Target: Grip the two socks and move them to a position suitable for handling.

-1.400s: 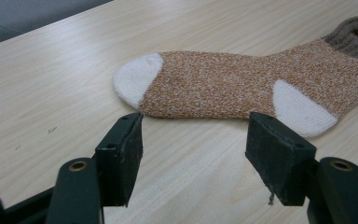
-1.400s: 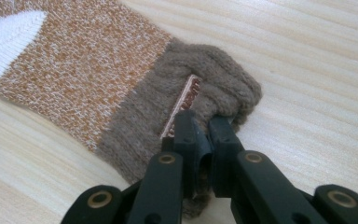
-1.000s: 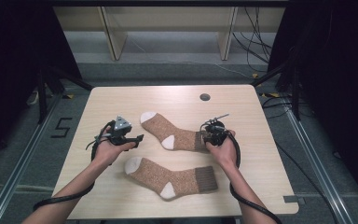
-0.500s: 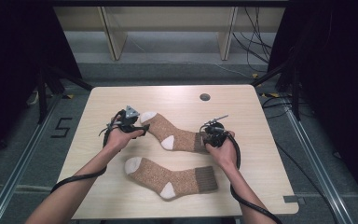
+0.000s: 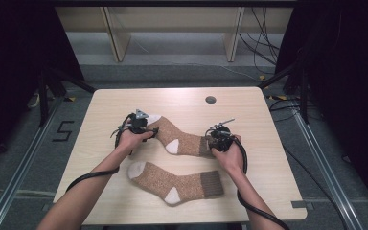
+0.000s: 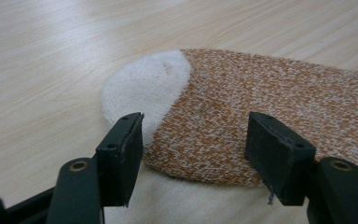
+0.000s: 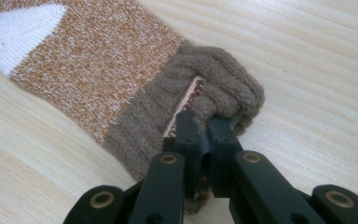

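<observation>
Two brown socks with white toes and heels lie on the wooden table [image 5: 115, 103]. The far sock [image 5: 184, 139] runs from its toe at the left to its grey-brown cuff at the right. My left gripper [image 5: 150, 132] is open, its jaws [image 6: 193, 154] low over the table on either side of that sock's toe end [image 6: 233, 112], beside the white toe [image 6: 144, 88]. My right gripper [image 5: 211, 142] is shut on the far sock's cuff [image 7: 168, 107], which bunches up around the fingertips [image 7: 204, 126]. The near sock [image 5: 172, 181] lies flat between the forearms.
A round cable hole [image 5: 210, 99] sits near the table's back edge. Beyond the table stand wooden shelf legs [image 5: 115, 38] and loose cables on the floor [image 5: 263, 52]. Each gripper's black cable trails off the front edge.
My left hand has moved right and down, from beside the sock to its toe end. The right gripper has kept still on the cuff.
</observation>
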{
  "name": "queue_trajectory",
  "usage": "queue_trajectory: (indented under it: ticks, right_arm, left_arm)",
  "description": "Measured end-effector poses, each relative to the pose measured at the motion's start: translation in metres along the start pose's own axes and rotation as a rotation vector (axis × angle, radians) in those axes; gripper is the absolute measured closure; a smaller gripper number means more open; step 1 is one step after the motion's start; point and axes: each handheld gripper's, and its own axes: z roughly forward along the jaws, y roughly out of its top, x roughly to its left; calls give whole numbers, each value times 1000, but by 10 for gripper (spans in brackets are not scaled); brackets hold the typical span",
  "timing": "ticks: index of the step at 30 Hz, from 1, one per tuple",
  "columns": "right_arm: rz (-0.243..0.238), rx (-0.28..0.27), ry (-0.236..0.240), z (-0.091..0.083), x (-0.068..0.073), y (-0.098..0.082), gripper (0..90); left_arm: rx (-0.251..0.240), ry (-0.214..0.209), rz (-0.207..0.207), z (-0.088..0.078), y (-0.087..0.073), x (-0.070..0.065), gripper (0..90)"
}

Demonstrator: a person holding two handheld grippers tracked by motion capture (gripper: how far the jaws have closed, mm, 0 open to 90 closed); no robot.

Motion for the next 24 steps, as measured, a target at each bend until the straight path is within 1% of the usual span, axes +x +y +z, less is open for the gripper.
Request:
queue_trajectory:
  ticks: [1,2,3,4,6,7,8,9,10,11,12,13,15,16,17,18,19,21,22,23,24]
  right_arm:
    - [0,0,0,0,0,0,859]
    - [0,0,0,0,0,0,859]
    - [-6,-3,-2,0,0,0,860]
    - [3,6,-2,0,1,0,859]
    - [-1,4,-1,0,1,0,859]
    - [-10,-4,-2,1,0,0,859]
    - [-7,3,3,1,0,-1,859]
    - [-7,3,3,1,0,-1,859]
    - [-14,-1,3,1,-1,-1,859]
    - [-17,-1,1,1,-1,-1,859]
    - [-17,-1,1,1,-1,-1,859]
    - [-18,-1,-1,0,-1,-1,859]
    - [4,4,4,0,0,-2,859]
    - [5,0,4,0,0,-2,859]
    - [-1,-3,2,0,-1,-2,859]
    - [0,-7,3,1,-1,-2,858]
    - [0,-7,3,1,-1,-2,858]
    - [3,-8,7,0,-2,-3,858]
    - [1,-6,8,0,-2,-3,858]
    - [-5,-18,9,1,-3,-3,857]
    - [14,-7,10,0,-1,-3,857]
  left_arm:
    - [0,1,-2,1,0,0,360]
    - [-11,-5,-29,3,1,-1,358]
    - [3,-4,-18,3,1,0,357]
    - [13,-4,-21,4,1,0,361]
    - [19,-5,-17,5,2,0,374]
    - [30,-11,-28,5,3,0,388]
    - [32,-15,-26,6,3,-1,404]
    - [32,-15,-26,6,3,-1,429]
    - [45,-23,-10,6,5,-1,461]
    - [46,-25,-2,6,5,-3,487]
    - [46,-25,-2,6,5,-3,523]
    - [50,-26,2,5,6,-5,523]
    - [57,-27,15,5,7,-7,598]
    - [63,-32,14,5,9,-9,669]
    - [63,-32,14,5,9,-9,694]
    - [67,-37,11,5,9,-9,713]
    - [66,-36,10,5,9,-10,713]
    - [64,-30,14,4,9,-11,742]
    - [62,-32,9,4,9,-12,747]
    - [70,-41,3,2,9,-11,750]
    - [64,-39,-9,1,8,-10,752]
